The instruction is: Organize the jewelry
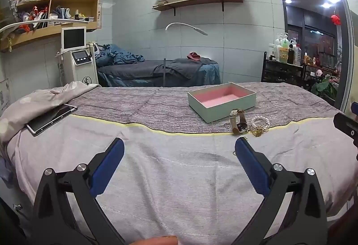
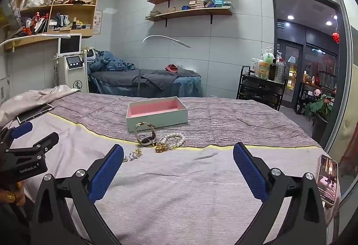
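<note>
Box: the pale green, pink-lined cardboard box on the bed holds nothing we can see.
Jewelry: tan-strapped watch, pearl bracelet and small gold pieces lie just before it, all still unsorted.
Claws: our left claw and right claw both gape, holding nothing.

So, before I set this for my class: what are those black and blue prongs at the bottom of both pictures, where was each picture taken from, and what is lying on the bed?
The prongs are two-finger grippers, one held in each of a person's hands. Each carries a camera looking forward along its fingers. One picture comes from the left gripper, the other from the right gripper. Both are open and hold nothing.

On the bed stands an open box with a pink lining and nothing visible inside. In front of it lie a watch, a pearl bracelet, some gold pieces and small earrings. A tablet lies at the left, a phone at the right edge.
</note>
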Demonstrator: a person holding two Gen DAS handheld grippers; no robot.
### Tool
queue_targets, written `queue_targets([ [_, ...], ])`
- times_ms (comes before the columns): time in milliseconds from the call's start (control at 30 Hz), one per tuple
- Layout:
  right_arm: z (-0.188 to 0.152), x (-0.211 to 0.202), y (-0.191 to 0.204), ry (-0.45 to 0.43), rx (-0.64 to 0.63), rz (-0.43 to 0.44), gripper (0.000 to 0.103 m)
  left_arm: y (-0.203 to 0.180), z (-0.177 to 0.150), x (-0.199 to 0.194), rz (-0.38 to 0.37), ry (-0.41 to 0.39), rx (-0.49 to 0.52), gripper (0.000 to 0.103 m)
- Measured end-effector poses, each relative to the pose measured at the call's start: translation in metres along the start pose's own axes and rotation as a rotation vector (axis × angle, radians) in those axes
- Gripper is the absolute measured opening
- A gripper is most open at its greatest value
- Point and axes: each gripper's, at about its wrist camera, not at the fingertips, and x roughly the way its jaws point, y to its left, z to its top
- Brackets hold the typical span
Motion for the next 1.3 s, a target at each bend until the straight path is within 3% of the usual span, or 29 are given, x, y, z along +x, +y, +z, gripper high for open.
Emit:
queue_targets([
  [600,-0.0027,0.0007,0.005,0.011,0.001,0.004,0.096,-0.0052,-0.0047,0.0014,0.015,0.029,0.025,0.098],
  [1300,-0.0039,0.0047,0.0018,0.015,-0.001,0.012,0.096,-0.0054,-0.003,-0.0046,0.012,-0.002,0.019,0.098],
])
